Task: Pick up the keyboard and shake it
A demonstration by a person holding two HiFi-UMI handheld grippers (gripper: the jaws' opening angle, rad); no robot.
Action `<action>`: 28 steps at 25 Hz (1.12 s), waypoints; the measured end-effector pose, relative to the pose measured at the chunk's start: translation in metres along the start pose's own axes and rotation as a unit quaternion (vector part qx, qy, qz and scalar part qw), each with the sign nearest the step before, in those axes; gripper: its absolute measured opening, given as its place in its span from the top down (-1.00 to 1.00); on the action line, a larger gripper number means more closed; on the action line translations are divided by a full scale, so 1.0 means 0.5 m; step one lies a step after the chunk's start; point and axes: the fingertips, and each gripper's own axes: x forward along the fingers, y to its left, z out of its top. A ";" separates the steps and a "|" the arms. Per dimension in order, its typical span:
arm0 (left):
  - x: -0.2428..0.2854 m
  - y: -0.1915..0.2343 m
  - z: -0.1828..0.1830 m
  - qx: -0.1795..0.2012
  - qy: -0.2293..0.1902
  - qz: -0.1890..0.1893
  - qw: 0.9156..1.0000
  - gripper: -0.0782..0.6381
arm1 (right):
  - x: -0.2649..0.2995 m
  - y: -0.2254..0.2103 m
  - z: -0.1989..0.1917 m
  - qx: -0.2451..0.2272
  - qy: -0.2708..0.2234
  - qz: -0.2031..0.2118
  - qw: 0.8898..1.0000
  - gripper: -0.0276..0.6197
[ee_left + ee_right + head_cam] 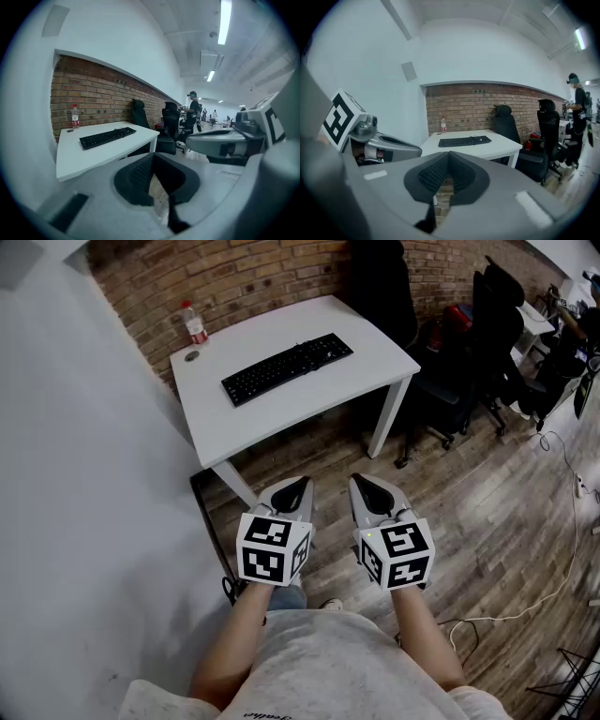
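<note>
Both grippers, left gripper (290, 491) and right gripper (372, 491), closed and empty, well short of keyboard (286, 367) on table (309, 404).

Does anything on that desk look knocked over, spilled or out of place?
Nothing stands out. The keyboard lies flat on the table, roughly in line with its edges, and the bottle stands upright near the back corner. No spill shows.
</note>
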 end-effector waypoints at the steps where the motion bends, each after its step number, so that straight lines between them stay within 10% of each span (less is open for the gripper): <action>1: 0.000 -0.002 -0.001 0.000 0.000 0.001 1.000 0.80 | -0.002 -0.001 -0.002 0.000 0.001 -0.001 1.000 0.88; 28: 0.245 0.209 0.081 -0.024 0.018 -0.004 1.000 0.80 | 0.287 -0.123 0.043 -0.007 0.040 -0.002 0.999 0.88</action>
